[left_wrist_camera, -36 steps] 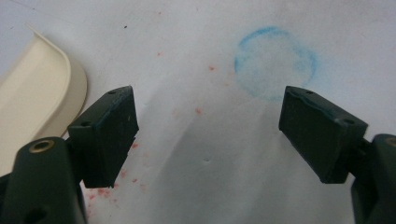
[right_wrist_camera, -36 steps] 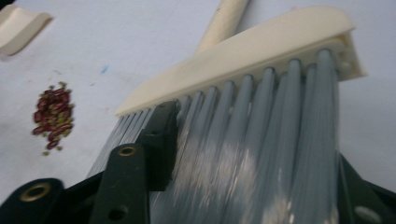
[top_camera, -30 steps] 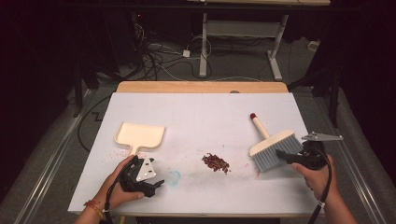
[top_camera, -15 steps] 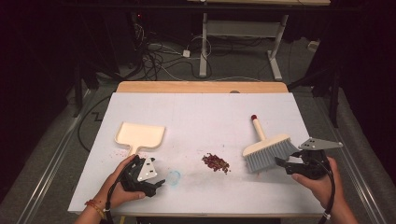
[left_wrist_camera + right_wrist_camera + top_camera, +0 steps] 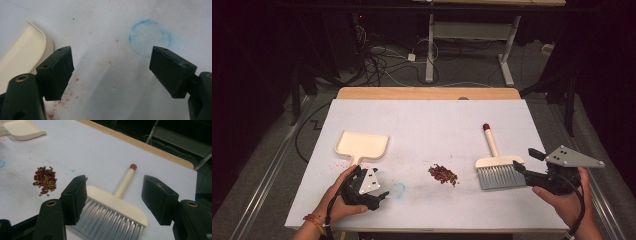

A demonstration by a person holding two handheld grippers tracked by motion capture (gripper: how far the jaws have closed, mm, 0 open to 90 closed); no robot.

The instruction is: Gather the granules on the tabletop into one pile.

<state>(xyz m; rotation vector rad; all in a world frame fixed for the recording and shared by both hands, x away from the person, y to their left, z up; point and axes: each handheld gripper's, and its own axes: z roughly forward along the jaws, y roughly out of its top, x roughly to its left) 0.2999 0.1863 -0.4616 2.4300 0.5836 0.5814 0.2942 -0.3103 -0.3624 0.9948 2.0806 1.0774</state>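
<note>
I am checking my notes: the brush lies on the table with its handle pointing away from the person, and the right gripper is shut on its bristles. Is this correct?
Not quite. The right gripper is open: in the right gripper view its jaws stand apart beside the brush, not clamped on it. The handle does point away.

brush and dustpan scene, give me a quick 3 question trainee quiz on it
1. True or false: the right hand-held gripper is shut on the brush.
2. What lies between the dustpan and the brush on the table?
A. a pile of beans
B. a sponge
C. a cup
3. What mark on the table sits just ahead of the left hand-held gripper?

Key:
1. False: its jaws stand open on either side of the brush head.
2. A, the pile of beans.
3. A faint blue ring.
</note>
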